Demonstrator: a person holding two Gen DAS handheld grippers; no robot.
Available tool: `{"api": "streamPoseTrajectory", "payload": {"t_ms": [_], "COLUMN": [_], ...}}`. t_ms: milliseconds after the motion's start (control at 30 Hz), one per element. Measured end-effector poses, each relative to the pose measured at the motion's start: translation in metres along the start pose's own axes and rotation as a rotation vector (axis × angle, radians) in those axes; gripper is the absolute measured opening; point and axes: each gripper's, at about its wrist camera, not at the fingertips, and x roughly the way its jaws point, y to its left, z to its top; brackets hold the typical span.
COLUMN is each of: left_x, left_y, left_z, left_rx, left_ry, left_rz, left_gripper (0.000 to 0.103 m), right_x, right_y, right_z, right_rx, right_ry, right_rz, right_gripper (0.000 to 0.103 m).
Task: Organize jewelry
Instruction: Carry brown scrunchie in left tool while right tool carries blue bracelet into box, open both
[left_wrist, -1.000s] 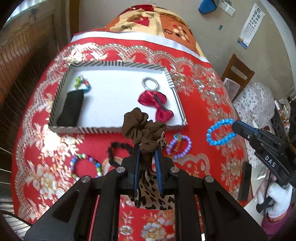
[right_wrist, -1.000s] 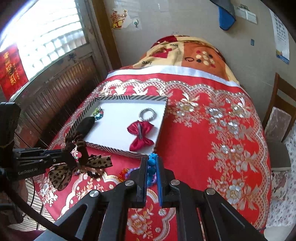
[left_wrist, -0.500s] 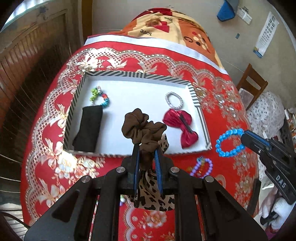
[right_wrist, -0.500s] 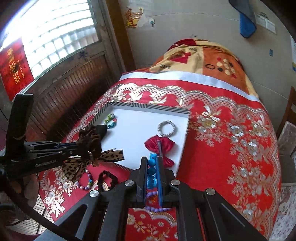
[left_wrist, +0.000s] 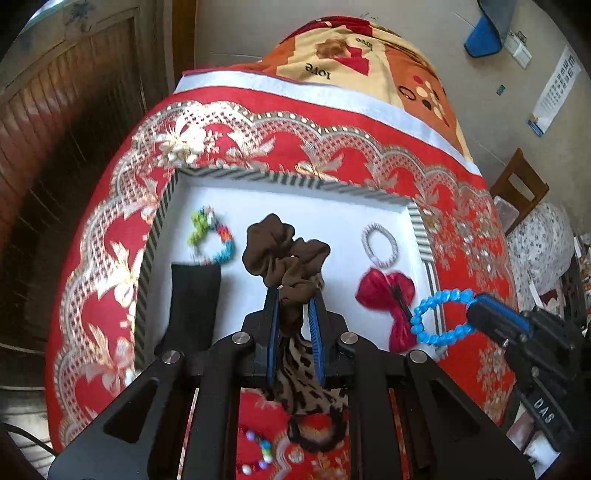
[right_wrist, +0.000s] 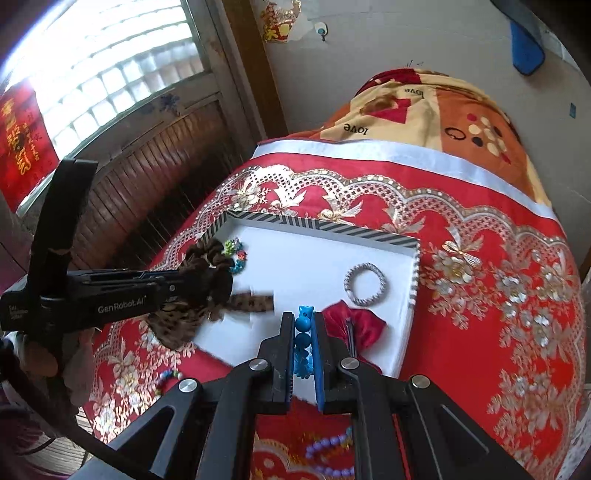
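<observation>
L gripper: jaws clamped on a brown scrunchie w/ a leopard-print bow tail hanging under the fingers, low centre of the left wrist frame. It hangs over the white floor of the striped-rim tray, not touching it. R gripper: jaws closed tight on a blue bead bracelet, beads stacked between the pads at lower centre of the right wrist frame; in the left wrist view the loop hangs free at right, over the tray's right rim. Already in the tray: a multicolour bead bracelet upper left, black pouch at left, silver ring band and red bow at right. Outside it, on the red cloth at frame bottom, a black scrunchie and more bead bracelets wait. Risks, my read: the bow tail could snag on a pad at release and drag the scrunchie back out. The blue loop sits right at the rim, so dropping now could leave it half on the edge or on top of the red bow. Both grippers are near each other over one tray, so a bump could happen.
</observation>
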Motion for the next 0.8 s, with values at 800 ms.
{"api": "streamPoseTrajectory", "payload": {"t_ms": [800], "left_x": [0.092], "left_y": [0.056], "left_z": [0.069], "left_rx": [-0.129], "left_ry": [0.061], "left_rz": [0.071], "left_gripper": [0.014], "right_x": [0.142], "right_y": [-0.042], "right_z": [0.075], "right_rx": [0.079], "right_ry": [0.088], "right_rz": [-0.002], "right_gripper": [0.008]}}
